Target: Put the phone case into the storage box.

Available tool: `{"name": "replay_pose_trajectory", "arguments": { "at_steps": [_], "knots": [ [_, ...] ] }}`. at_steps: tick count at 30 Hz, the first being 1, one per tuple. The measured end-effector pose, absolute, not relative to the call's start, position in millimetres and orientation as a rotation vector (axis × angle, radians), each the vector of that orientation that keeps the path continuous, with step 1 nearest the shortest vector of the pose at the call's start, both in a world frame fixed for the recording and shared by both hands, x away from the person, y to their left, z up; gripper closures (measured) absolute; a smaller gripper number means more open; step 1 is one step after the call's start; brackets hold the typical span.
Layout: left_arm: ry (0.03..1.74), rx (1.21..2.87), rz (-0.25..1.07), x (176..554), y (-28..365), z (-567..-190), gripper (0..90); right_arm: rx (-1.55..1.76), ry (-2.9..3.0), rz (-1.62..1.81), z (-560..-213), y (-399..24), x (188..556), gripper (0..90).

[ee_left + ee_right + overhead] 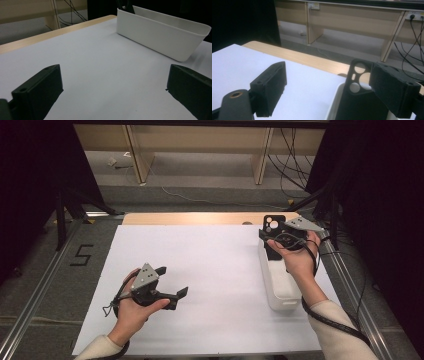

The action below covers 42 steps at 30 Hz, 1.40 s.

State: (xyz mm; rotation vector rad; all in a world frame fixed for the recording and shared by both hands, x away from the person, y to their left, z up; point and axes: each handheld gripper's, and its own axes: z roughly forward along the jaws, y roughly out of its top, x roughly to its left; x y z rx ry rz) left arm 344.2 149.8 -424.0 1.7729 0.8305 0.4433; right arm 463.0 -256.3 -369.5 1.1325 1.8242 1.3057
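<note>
Desk (210, 218) under a white sheet (210, 285), wooden far edge bare. Beyond it, floor with pale furniture legs (136, 155) and loose cables (292, 160).

White bin (278, 285) lengthwise near the sheet's right edge, long and narrow; also in the left gripper view (160, 40), well apart from that gripper.

Black phone case (273, 227) upright at the bin's far end, camera cutouts uppermost; in the right gripper view (355, 82) just beside the right-hand jaw, its lower part inside the bin (334, 100).

Right gripper (272, 237) over the bin's far end, jaws wide apart; whether a pad touches the case cannot be told.

Left gripper (172, 282) low over bare sheet at left, open, nothing between the jaws, far from bin and case.
</note>
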Motion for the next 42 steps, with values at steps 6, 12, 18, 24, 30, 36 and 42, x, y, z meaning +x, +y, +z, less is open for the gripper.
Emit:
{"name": "replay_pose_trajectory", "arguments": {
  "at_steps": [6,12,18,24,30,36,42],
  "knots": [
    [0.832,1.772,0.444,344.4,150.5,-423.7,0.0,1.11,1.845,1.321,-371.0,-252.5,454.8,15.8],
    [0.833,1.771,0.444,344.4,150.3,-423.6,0.0,1.088,1.859,1.345,-368.9,-248.7,445.6,15.8],
    [0.835,1.767,0.445,344.2,150.5,-423.2,0.0,1.067,1.882,1.372,-368.6,-243.2,435.8,15.8],
    [0.836,1.769,0.446,344.3,150.6,-423.3,0.0,1.045,1.904,1.394,-369.8,-237.4,427.7,15.8],
    [0.836,1.77,0.446,344.5,150.5,-423.5,0.0,1.034,1.927,1.429,-373.0,-231.7,418.7,15.8],
    [0.837,1.771,0.445,344.7,150.2,-423.8,0.0,1.01,1.949,1.452,-375.6,-228.0,410.9,15.8],
    [0.84,1.769,0.446,344.7,150.6,-423.7,0.0,0.972,1.966,1.482,-376.5,-225.1,402.0,15.8]
  ]
}}
